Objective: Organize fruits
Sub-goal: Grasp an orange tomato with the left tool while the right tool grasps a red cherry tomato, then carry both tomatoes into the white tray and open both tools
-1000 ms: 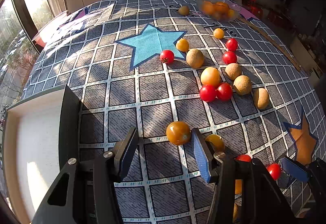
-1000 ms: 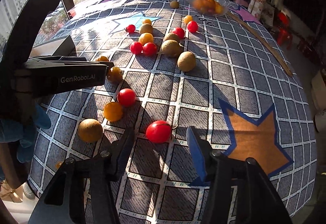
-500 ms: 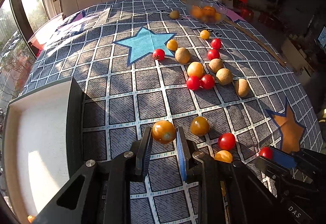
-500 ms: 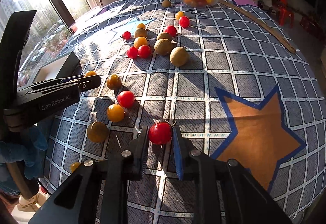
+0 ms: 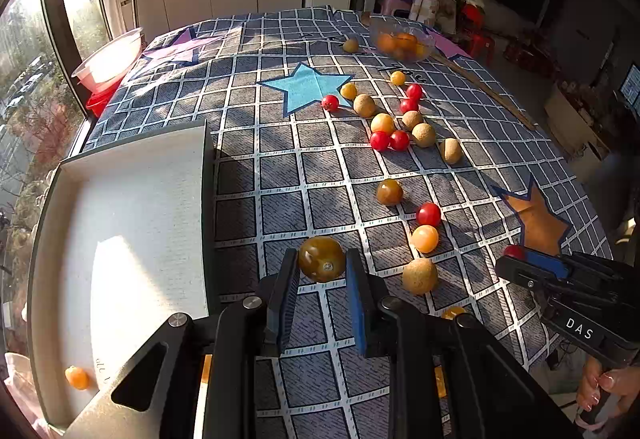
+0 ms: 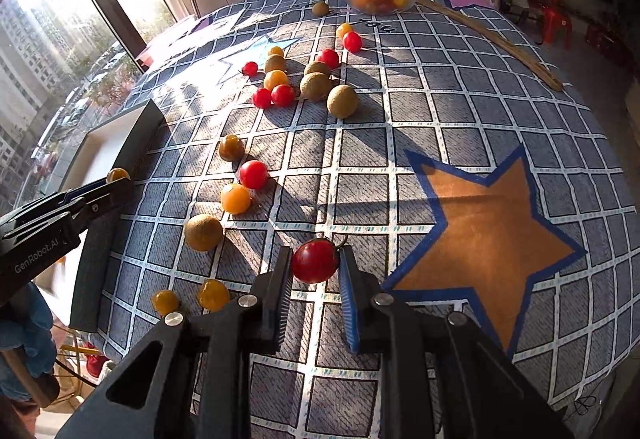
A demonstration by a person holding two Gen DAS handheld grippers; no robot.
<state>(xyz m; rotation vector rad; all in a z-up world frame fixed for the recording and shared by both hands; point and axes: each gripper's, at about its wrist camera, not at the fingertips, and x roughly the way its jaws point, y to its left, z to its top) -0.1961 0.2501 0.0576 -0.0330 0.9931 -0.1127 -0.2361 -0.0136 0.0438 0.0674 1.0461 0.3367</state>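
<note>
Your left claw (image 5: 322, 271) grips a brownish-yellow tomato (image 5: 321, 259); your right claw (image 6: 314, 270) grips a red tomato (image 6: 314, 260), both above the bench (image 6: 440, 111)

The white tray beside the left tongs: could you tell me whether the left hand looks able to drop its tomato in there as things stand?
Probably yes. The left tongs grip the brownish tomato right beside the tray, whose top is open and holds only one small orange fruit.

Grey checked cloth (image 5: 320, 167), blue star (image 5: 306, 87); red tomato (image 6: 315, 260); white tray (image 5: 132, 175).
</note>
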